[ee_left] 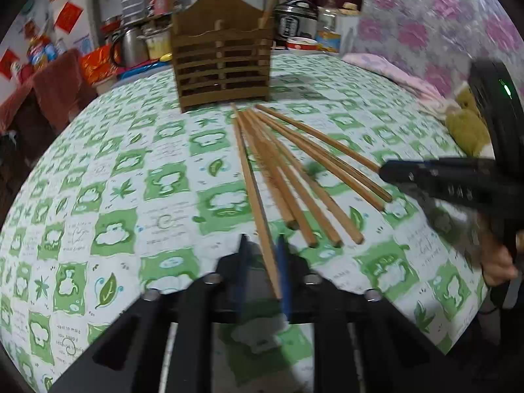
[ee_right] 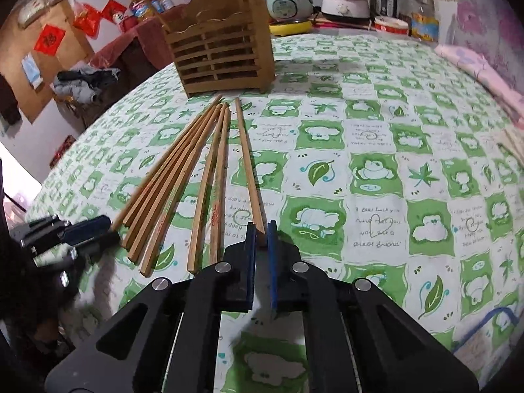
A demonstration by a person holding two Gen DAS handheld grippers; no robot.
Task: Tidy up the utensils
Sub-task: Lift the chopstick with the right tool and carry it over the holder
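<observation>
While the chopsticks (ee_right: 183, 177) lie fanned on the tablecloth (ee_right: 409, 131) in front of the wooden holder (ee_right: 219, 55), tips toward it, each gripper has closed on one stick at an edge of the fan. The left gripper (ee_left: 262, 268) pinches the leftmost chopstick (ee_left: 253, 183) near its butt end; the right gripper (ee_right: 261, 232) clamps the butt of the rightmost chopstick (ee_right: 247, 160). To do this step well, I judge each stick should lift clear of its neighbours before swinging toward 12 o'clock — a low drag would scatter the fan — then tip upright over a free compartment of the holder. Gripped so near the end, a stick may pivot, so slow movement helps. One stick already stands in the holder. Beyond it, rice cookers (ee_right: 288, 3), bottles and jars crowd the far edge, with red paper decorations (ee_right: 49, 41) at 10 o'clock.
</observation>
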